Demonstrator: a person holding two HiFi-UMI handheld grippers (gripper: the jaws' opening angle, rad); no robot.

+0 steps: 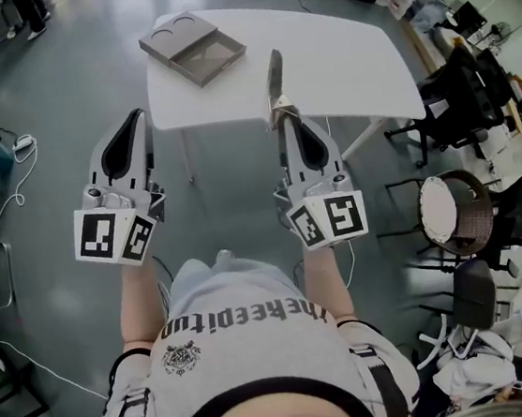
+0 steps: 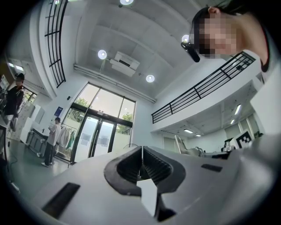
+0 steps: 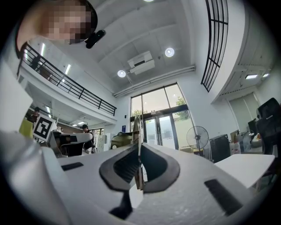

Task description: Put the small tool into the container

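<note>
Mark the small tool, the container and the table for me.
small tool (image 1: 275, 78), head view, middle of its thin shaft.
container (image 1: 208, 59), head view, floor of its rectangular compartment.
table (image 1: 347, 60), head view, bare top.

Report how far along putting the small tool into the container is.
Done: the small tool is picked up, clamped in the right gripper. In hand: it is held in the air, pointing toward the table. Left: bring it to the grey container on the table's far left part, which looks empty, and release it there. The left gripper is shut and empty.
</note>
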